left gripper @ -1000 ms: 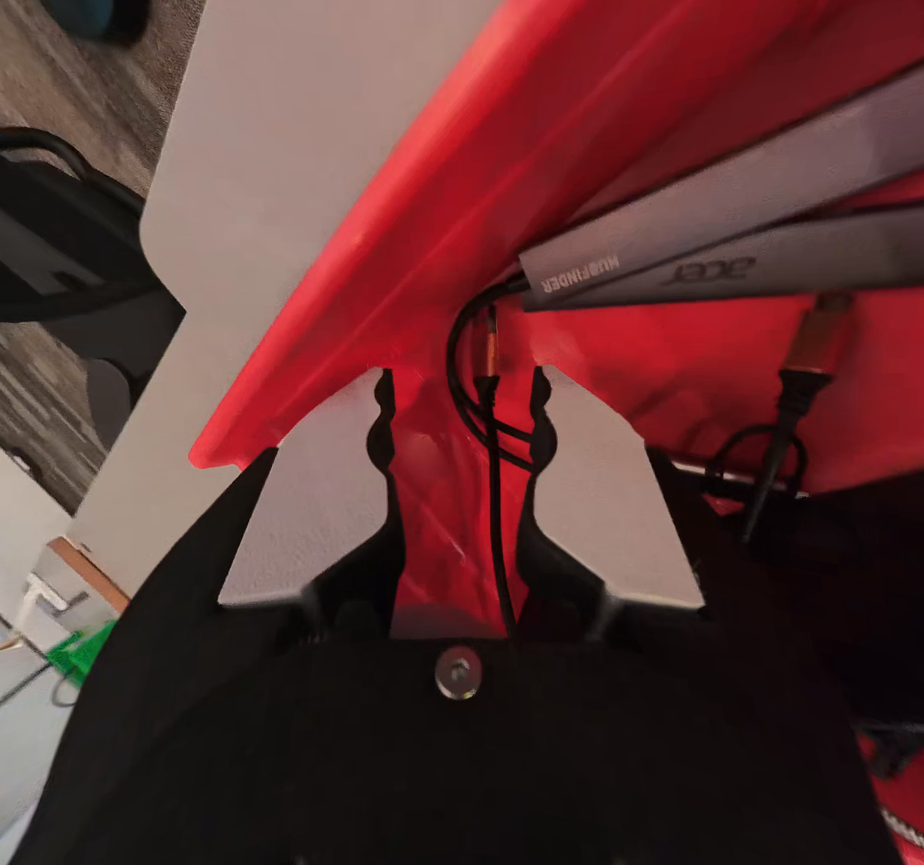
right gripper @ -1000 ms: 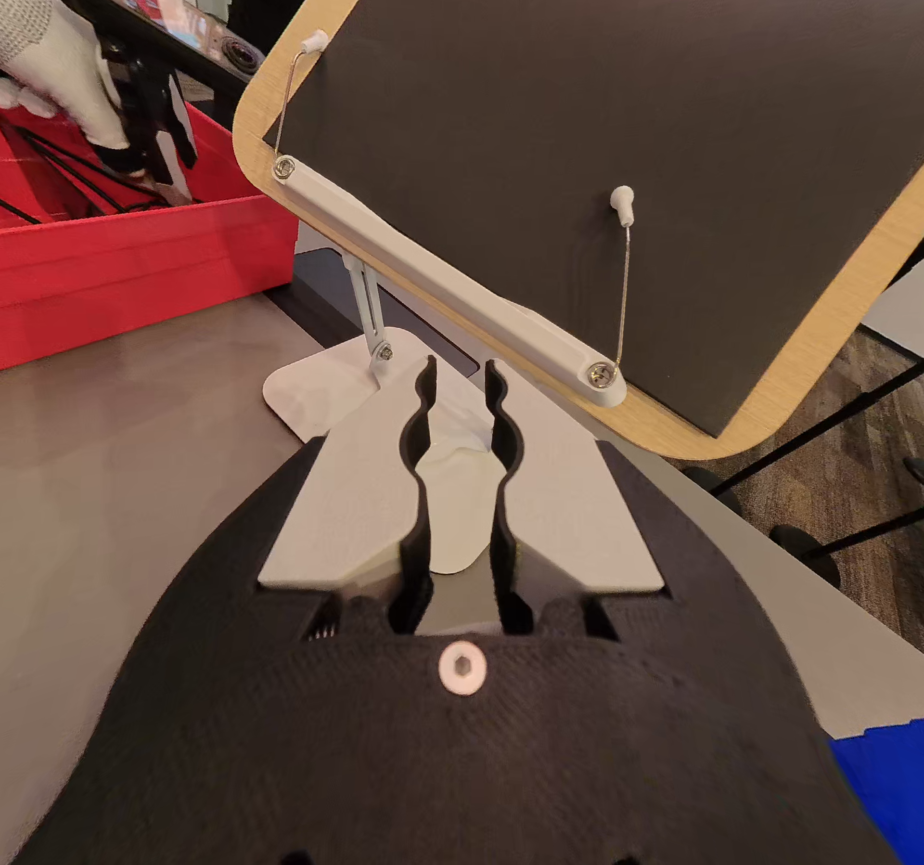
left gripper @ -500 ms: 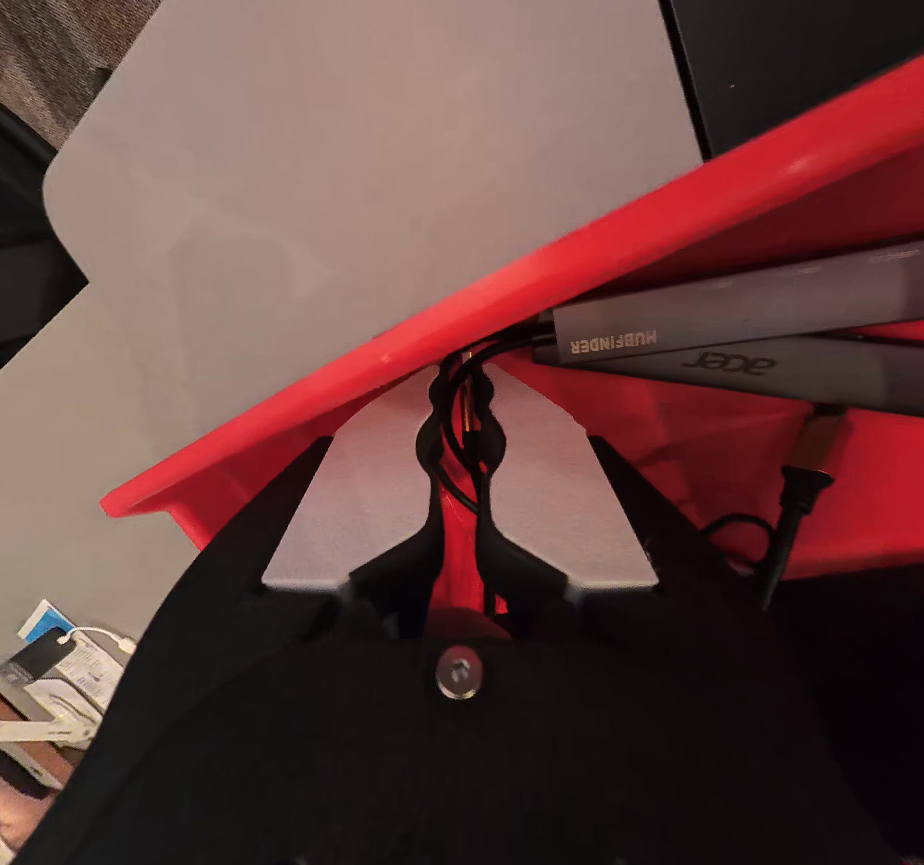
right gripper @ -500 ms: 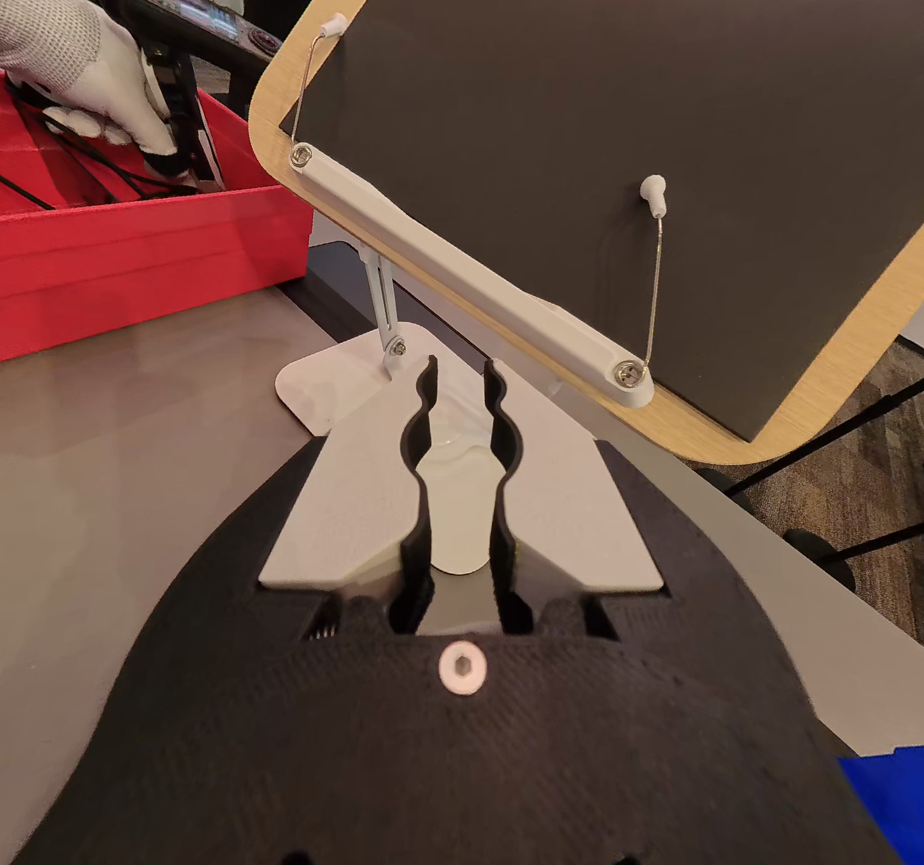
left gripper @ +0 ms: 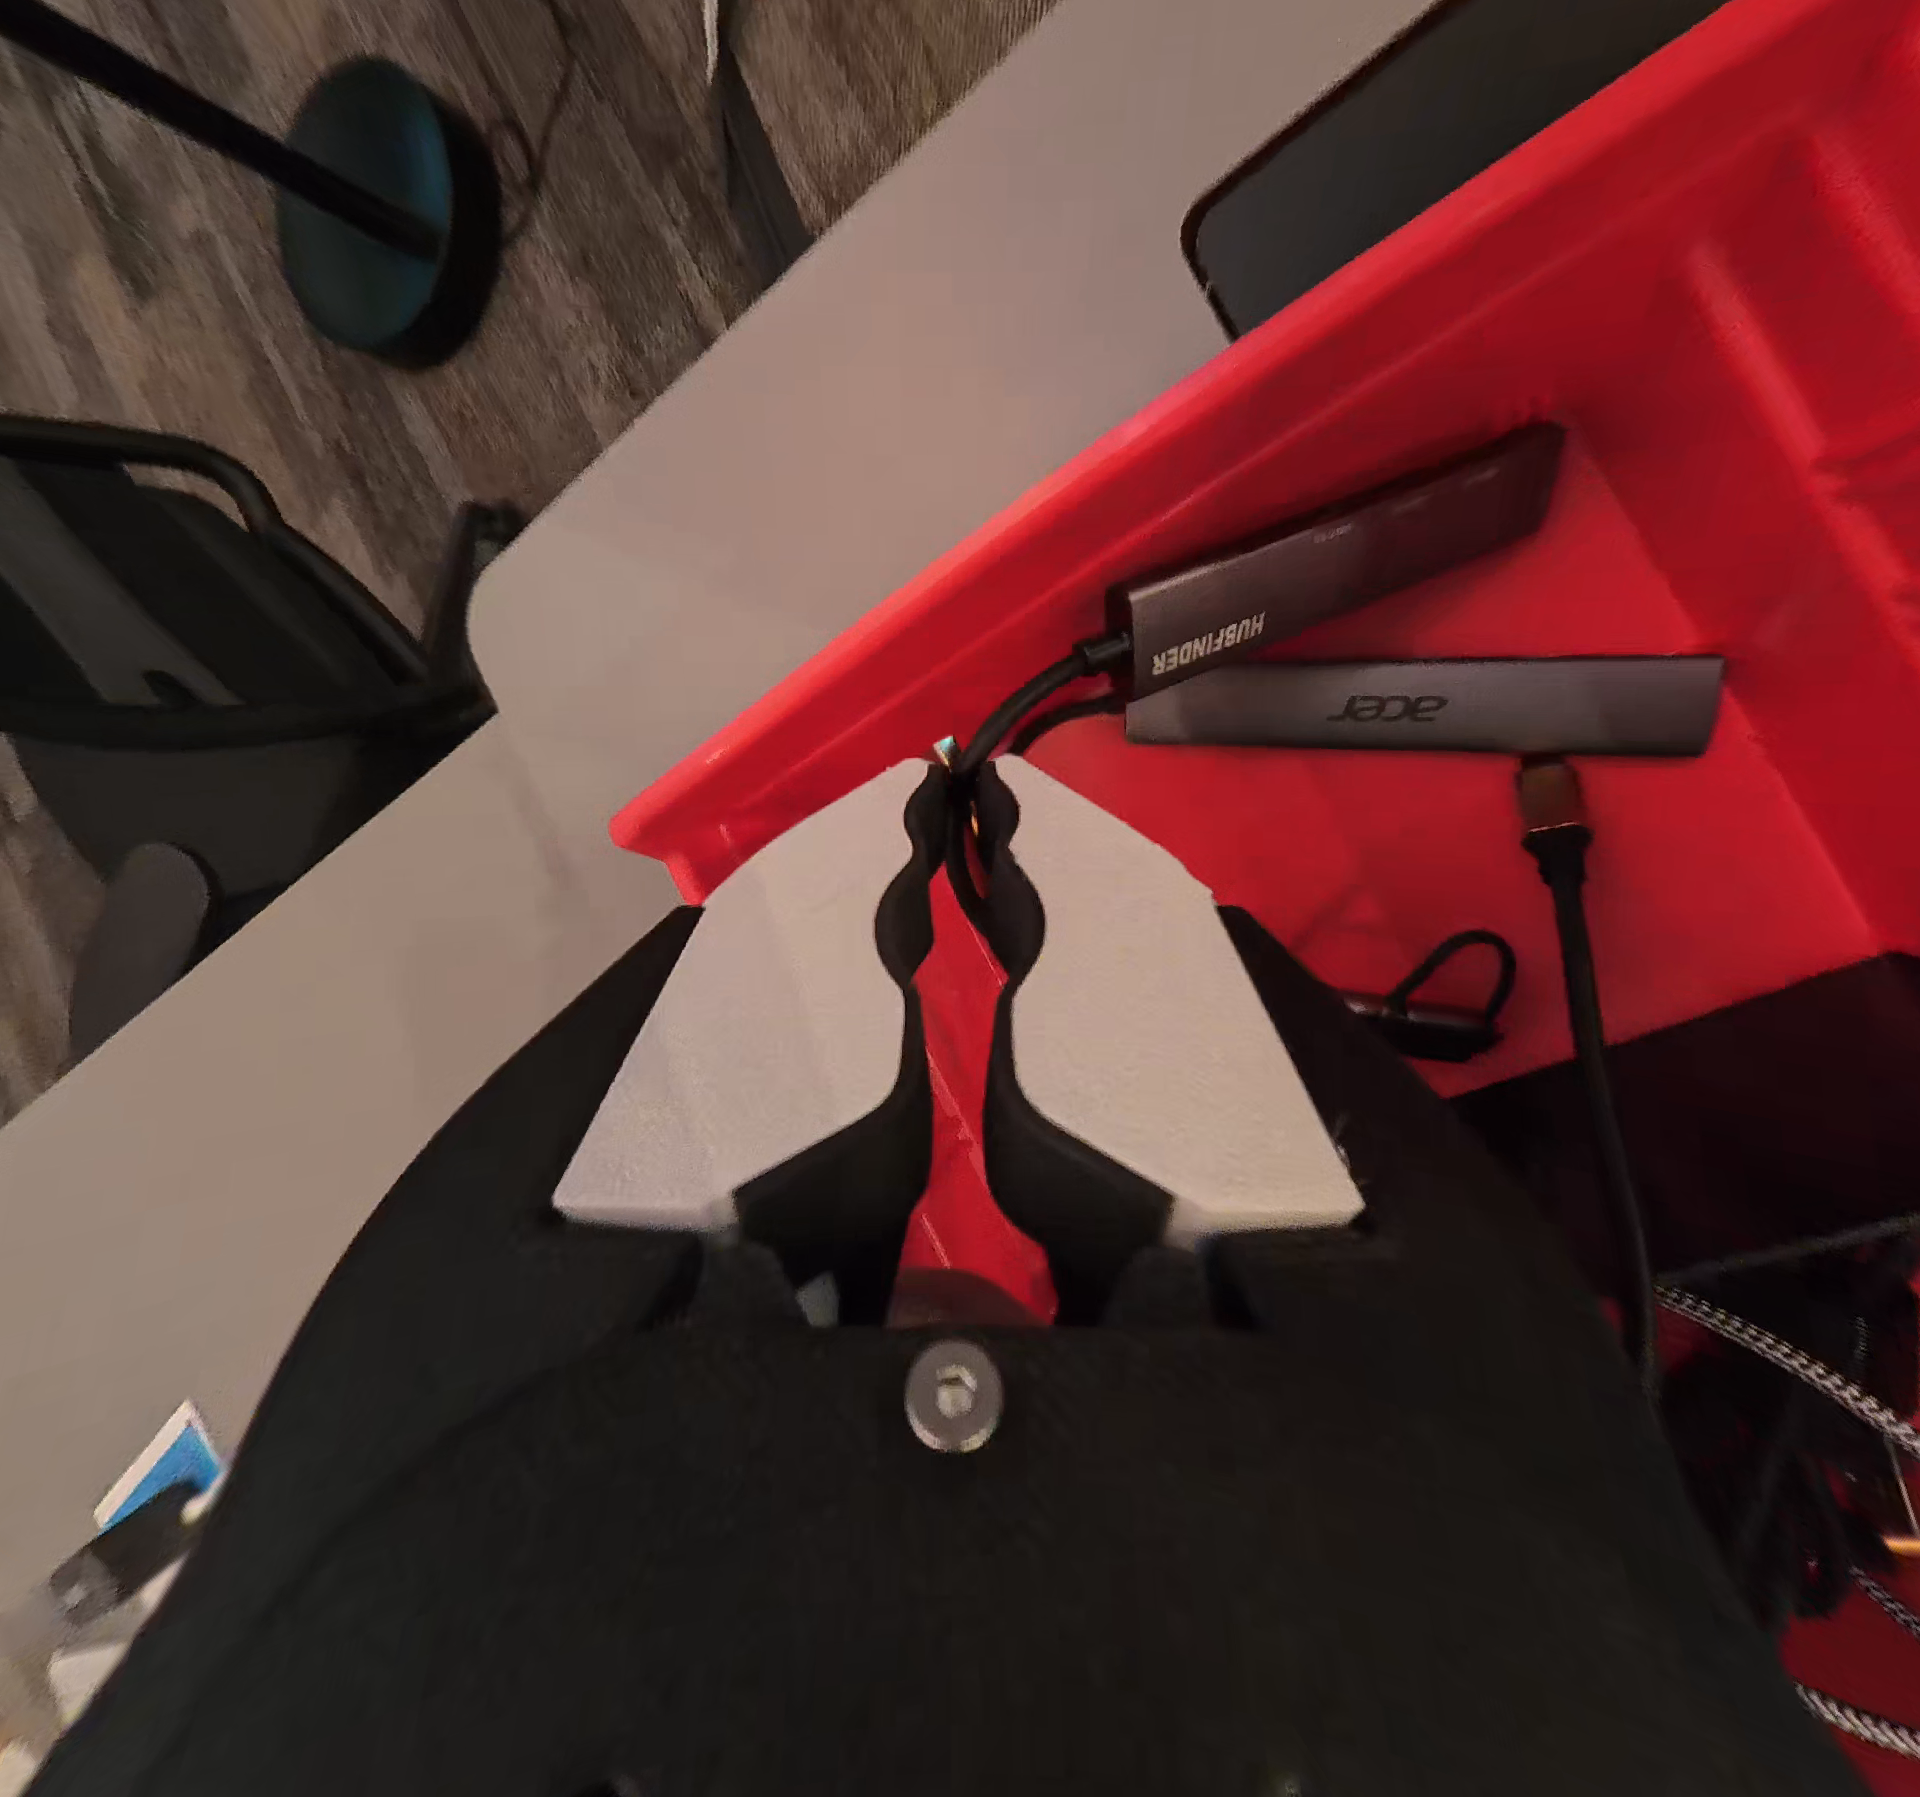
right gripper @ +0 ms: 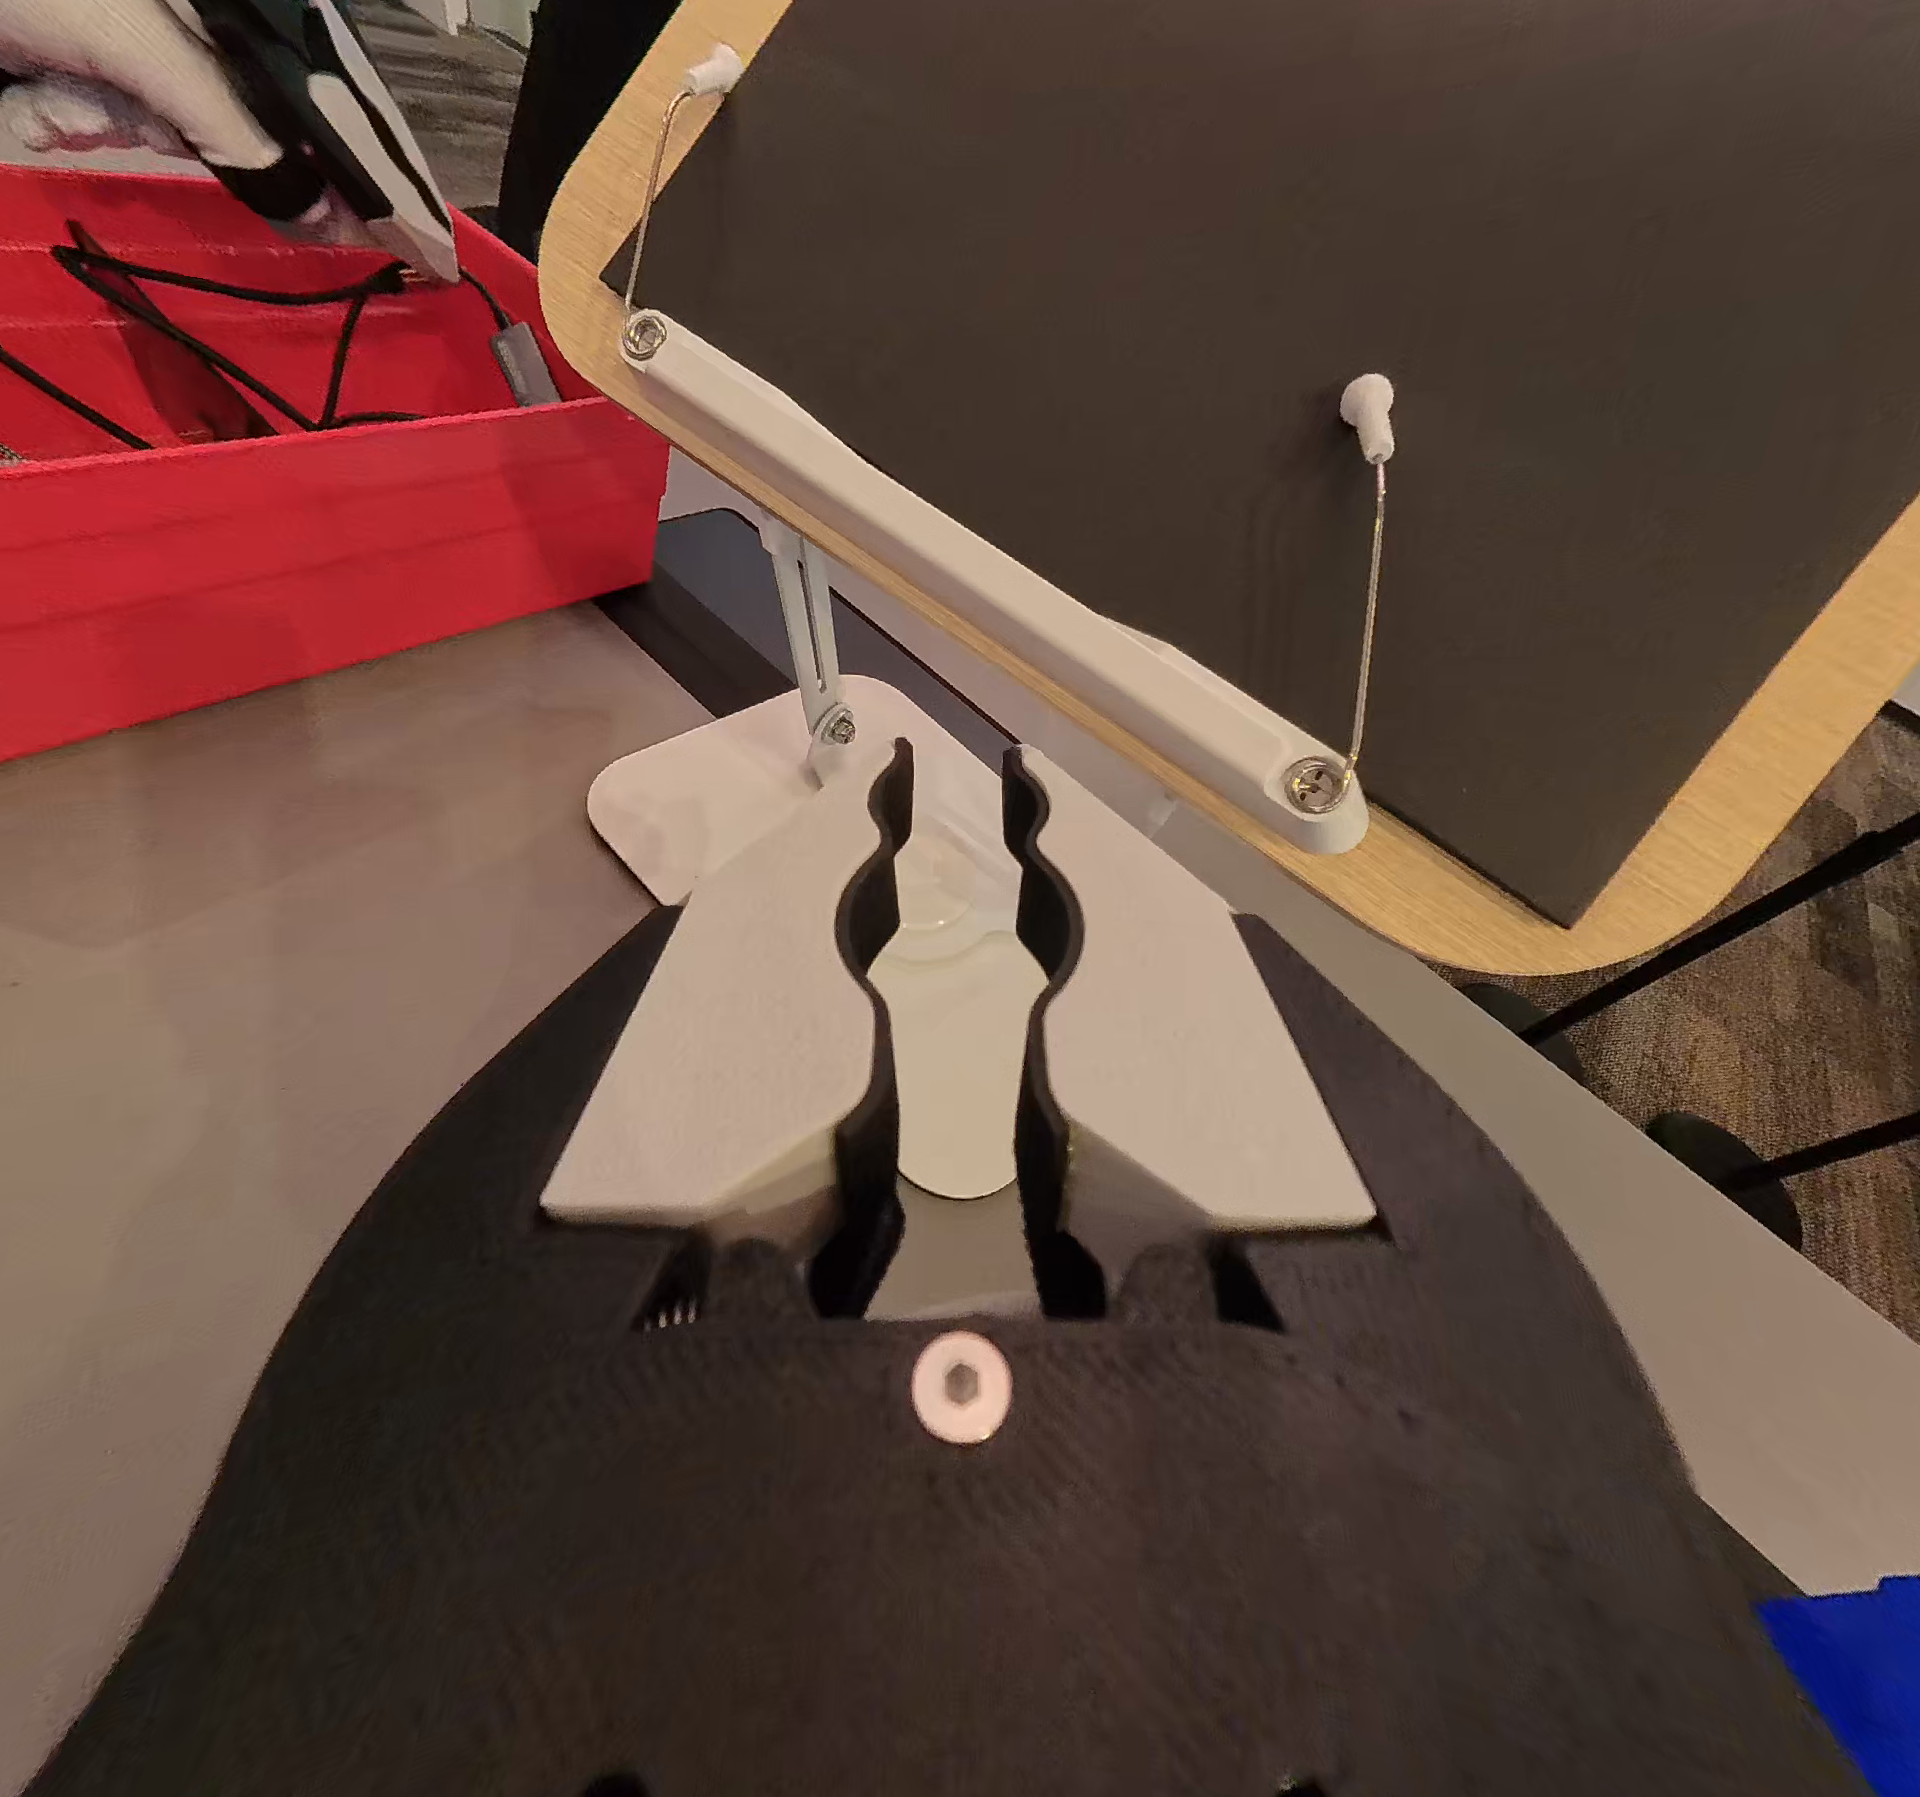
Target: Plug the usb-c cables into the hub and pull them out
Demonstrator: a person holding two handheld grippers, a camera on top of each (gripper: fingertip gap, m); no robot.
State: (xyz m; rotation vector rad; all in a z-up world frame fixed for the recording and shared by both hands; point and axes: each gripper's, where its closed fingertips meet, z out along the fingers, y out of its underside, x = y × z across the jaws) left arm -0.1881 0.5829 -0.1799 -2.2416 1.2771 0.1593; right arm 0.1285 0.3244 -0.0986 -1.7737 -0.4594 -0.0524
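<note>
The hub's black cable (left gripper: pixel 1023 713) was pinched at the tips of my left gripper (left gripper: pixel 961 797), its jaws nearly closed on it. It curved ahead and to the right to the dark grey hub (left gripper: pixel 1340 568), a slim bar in the red bin (left gripper: pixel 1766 313), long axis running away rightward. A second grey hub (left gripper: pixel 1423 708) lay just beside it, a copper-tipped cable (left gripper: pixel 1579 926) at its edge. My right gripper (right gripper: pixel 958 760) stood narrowly parted and empty over the white stand base (right gripper: pixel 665 802); only that view showed the tilted board (right gripper: pixel 1247 241) and a gloved hand (right gripper: pixel 94 74).

The left hand-held gripper (left gripper: pixel 961 791) pinches a black cable (left gripper: pixel 1023 708) at the red bin's (left gripper: pixel 1195 500) rim; inside the bin lie two grey hubs (left gripper: pixel 1340 563), side by side.
</note>
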